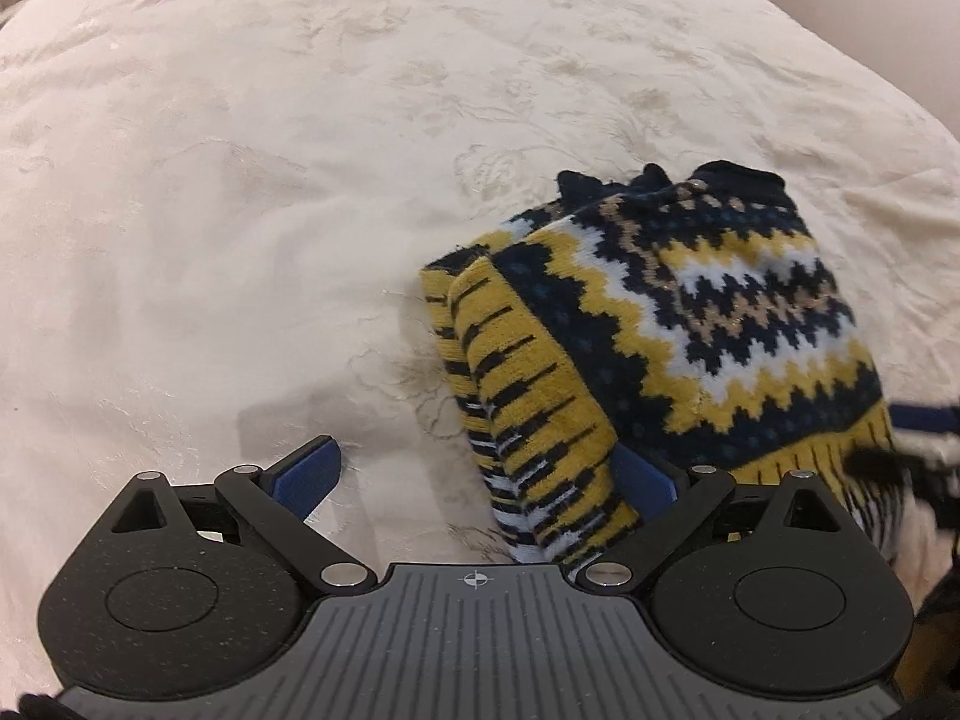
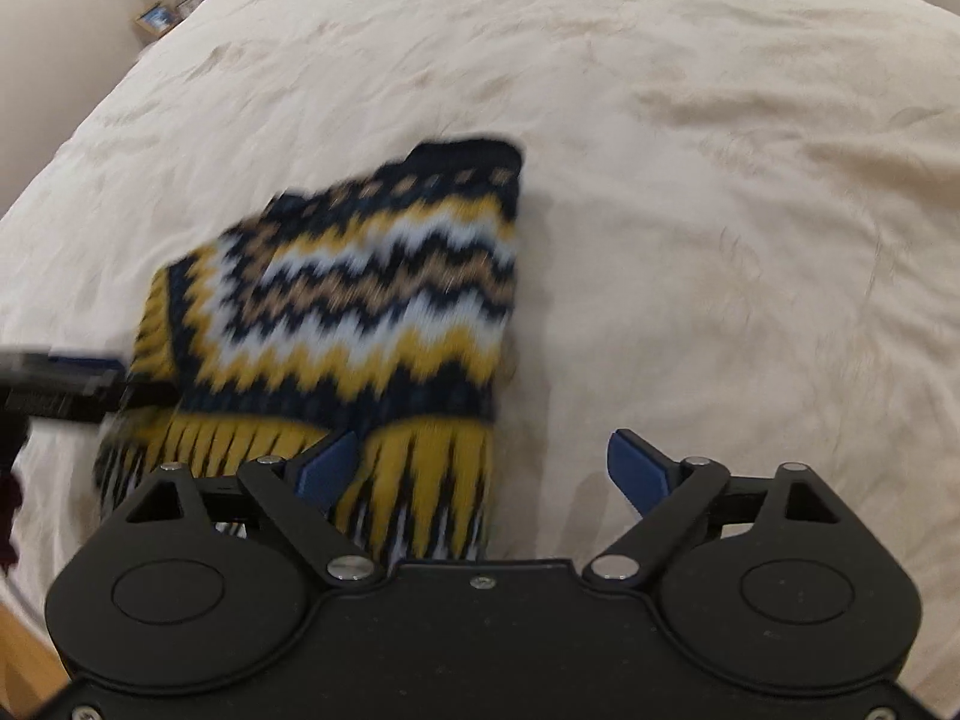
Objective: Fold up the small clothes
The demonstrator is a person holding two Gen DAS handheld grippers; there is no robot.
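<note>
The small knitted sweater (image 1: 678, 324) lies on the cream bedspread (image 1: 252, 192), navy with zigzag bands of yellow, white and tan, its dark collar end pointing away from both cameras. It is folded over on itself: from the left wrist view, a yellow-and-black striped edge is doubled up along its left side and runs down toward the camera.

The left gripper (image 1: 480, 474) has its 2 blue fingers spread wide, nothing pinched. The left finger (image 1: 306, 474) sits over bare bedspread; the right one is half hidden behind the striped fold, which lies in the gap between the 2 fingers. Whether the cloth touches that finger, I cannot tell.

Over to the right wrist view, a bit blurred. The right gripper (image 2: 486, 468) is also wide open, gripping nothing. Its left finger (image 2: 327, 468) sits over the sweater's fringed yellow hem, and the right finger (image 2: 636, 468) is out over plain bedspread, just beside the sweater's right edge. The hem's right part runs down between the fingers toward the camera body.

The other gripper shows dark at the left edge of this view, right at the sweater's lower-left corner.

No containers in sight. Framed photos (image 2: 157, 17) stand on a shelf beyond the bed's far left corner.
</note>
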